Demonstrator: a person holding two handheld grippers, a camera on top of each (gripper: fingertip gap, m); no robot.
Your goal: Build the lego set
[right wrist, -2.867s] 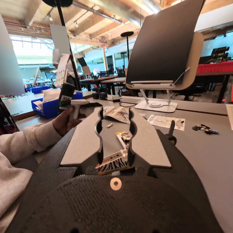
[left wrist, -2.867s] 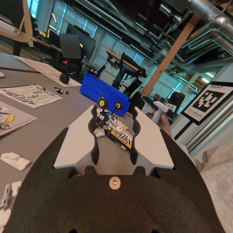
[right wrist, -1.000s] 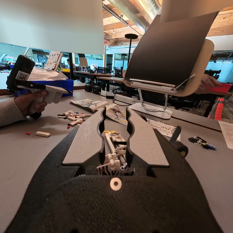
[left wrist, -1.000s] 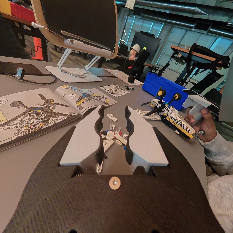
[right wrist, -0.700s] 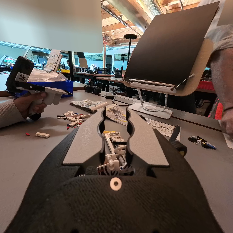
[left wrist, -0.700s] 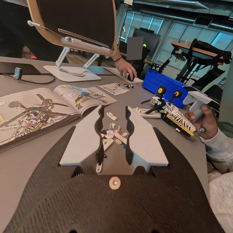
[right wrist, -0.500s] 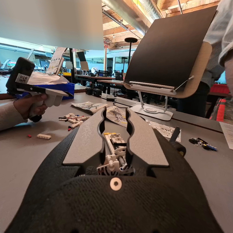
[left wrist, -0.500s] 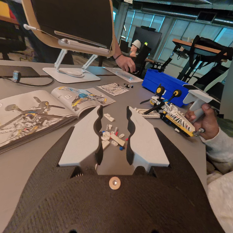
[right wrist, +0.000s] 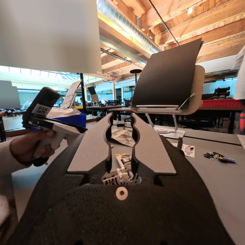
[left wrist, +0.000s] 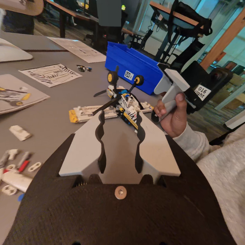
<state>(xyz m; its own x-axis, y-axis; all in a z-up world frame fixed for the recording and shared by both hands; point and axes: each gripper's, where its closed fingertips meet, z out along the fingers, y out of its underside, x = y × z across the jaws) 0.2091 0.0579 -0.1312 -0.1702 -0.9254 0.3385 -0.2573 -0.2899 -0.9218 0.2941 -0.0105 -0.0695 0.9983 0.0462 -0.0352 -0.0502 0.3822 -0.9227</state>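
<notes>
Swung round to the right since half a second ago, the left gripper now faces the zebra-striped white, black and yellow lego plane model instead of the scattered loose white, red and blue lego pieces, which now lie at the lower left of its view. Its fingers stand apart with nothing between them, hovering just short of the model's tail. That model lies on the grey bench, wheels up, its rear end clamped in the right gripper (only the striped tail shows low between those fingers, near their base). A hand holds the right gripper's white handle just beside the model. Behind the model sits a blue plastic bin. Farther left lie a zebra-patterned sticker sheet and an open instruction booklet. One white lego block lies alone, near the loose pieces.
</notes>
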